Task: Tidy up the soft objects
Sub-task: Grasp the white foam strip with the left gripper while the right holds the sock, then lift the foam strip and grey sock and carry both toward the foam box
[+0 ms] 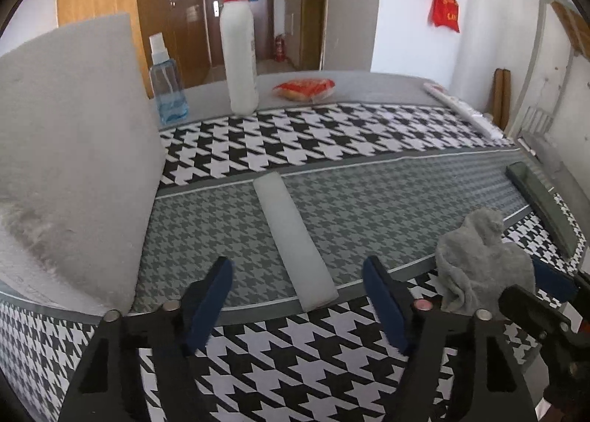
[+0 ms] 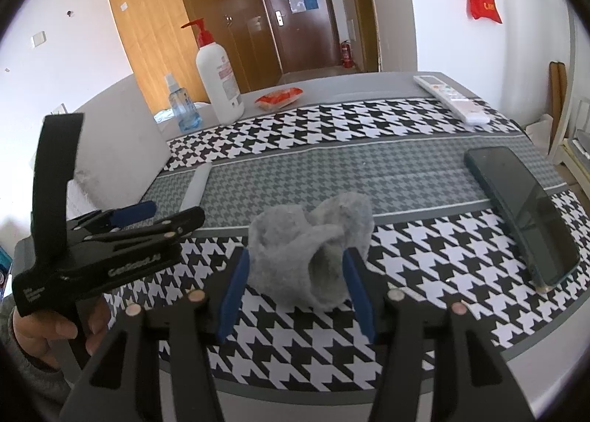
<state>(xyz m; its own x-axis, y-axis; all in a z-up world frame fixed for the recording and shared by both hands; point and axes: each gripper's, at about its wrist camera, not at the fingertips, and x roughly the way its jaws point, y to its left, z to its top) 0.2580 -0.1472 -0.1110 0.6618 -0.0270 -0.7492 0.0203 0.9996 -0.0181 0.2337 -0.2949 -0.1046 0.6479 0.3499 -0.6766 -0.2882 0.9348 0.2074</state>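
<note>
Right wrist view: the right gripper (image 2: 295,291) straddles the grey cloth (image 2: 311,250) on the counter (image 2: 424,260), blue pads beside its flanks but seemingly not pinching, so a lift now could leave it behind or drag it toward the phone (image 2: 523,208) off to its right. Left gripper (image 1: 298,298) hangs open and empty, the foam strip (image 1: 293,234) just ahead. Containers: a pump bottle (image 1: 239,53) and a spray bottle (image 1: 167,84) stand far ahead, contents unreadable.

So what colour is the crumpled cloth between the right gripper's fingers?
Grey cloth; clearest in the right wrist view.
</note>
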